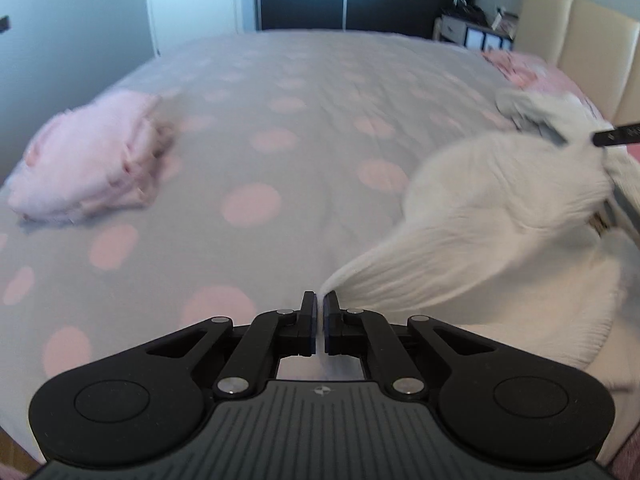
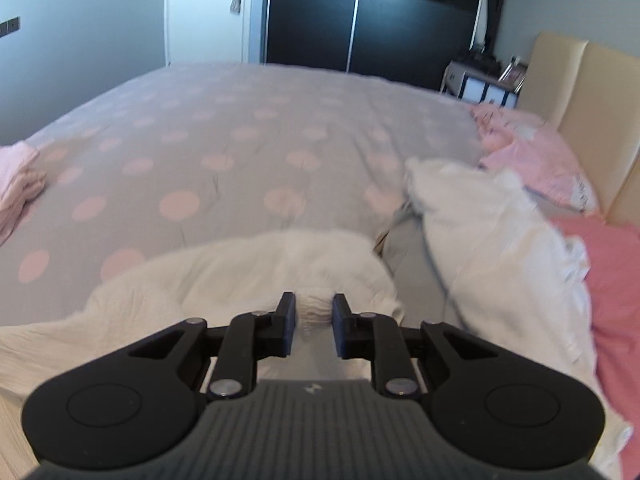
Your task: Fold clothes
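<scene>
White garment (image 1: 480, 216): left gripper (image 1: 320, 300) pinches corner tight; right gripper (image 2: 314, 312) grips bunched fold, part-open.

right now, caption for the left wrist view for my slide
Left gripper pinching a corner of the white ribbed garment, stretched above the grey pink-dotted bedspread.

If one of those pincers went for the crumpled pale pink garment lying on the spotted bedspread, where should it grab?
Probably the layered edge of the crumpled pale pink garment facing the bed's middle, approached from that open side. There the folds stack into a thin ridge that two fingers could pinch; the rest is a rounded mound on the grey, pink-dotted bedspread.
</scene>
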Demonstrator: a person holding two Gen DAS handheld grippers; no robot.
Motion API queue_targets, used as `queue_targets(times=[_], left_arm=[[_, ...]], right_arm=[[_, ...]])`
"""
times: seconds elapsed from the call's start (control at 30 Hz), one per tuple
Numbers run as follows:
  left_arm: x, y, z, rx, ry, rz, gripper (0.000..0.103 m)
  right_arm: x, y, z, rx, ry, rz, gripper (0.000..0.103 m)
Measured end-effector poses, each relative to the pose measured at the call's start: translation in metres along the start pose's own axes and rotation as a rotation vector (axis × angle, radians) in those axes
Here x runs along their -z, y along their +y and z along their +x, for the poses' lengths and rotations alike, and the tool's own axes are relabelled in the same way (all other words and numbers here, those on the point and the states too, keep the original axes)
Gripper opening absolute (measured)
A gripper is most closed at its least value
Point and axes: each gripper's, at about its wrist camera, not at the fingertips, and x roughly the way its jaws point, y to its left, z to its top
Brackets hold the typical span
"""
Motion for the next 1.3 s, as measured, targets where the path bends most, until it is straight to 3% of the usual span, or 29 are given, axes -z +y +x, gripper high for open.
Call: queue_targets(times=[0.27,0.53,0.67,0.77,0.9,1.03,1.3], left_arm=[[-0.09,0.037,-0.034,-0.079,-0.23,0.019,0.001],[-0.212,0.055,-0.112,-0.19,-0.522,0.072,0.001],[-0.236,0.049,-0.143,-0.19,-0.592,0.109,0.001],[-0.227,0.047,-0.143,-0.156,-0.568,0.124,0.001],[-0.196,0.047,-0.116,-0.051,-0.46,0.114,0.001],[-0.154,0.042,-0.096,0.071,-0.348,0.122,0.001],[-0.063,0.019,-0.08,0.217,-0.111,0.268,0.001]], right_arm=[[-0.063,0.012,-0.072,0.007,-0.174,0.006,0.021],[-0.137,0.043,-0.13,0.018,-0.364,0.028,0.021],[-0.148,0.042,-0.143,0.031,-0.397,0.049,0.021],[-0.152,0.038,-0.151,0.04,-0.407,0.067,0.021],[-0.134,0.027,-0.149,0.058,-0.368,0.084,0.021],[-0.092,0.014,-0.145,0.086,-0.305,0.112,0.021],[0.019,-0.007,-0.156,0.108,-0.151,0.178,0.021]])
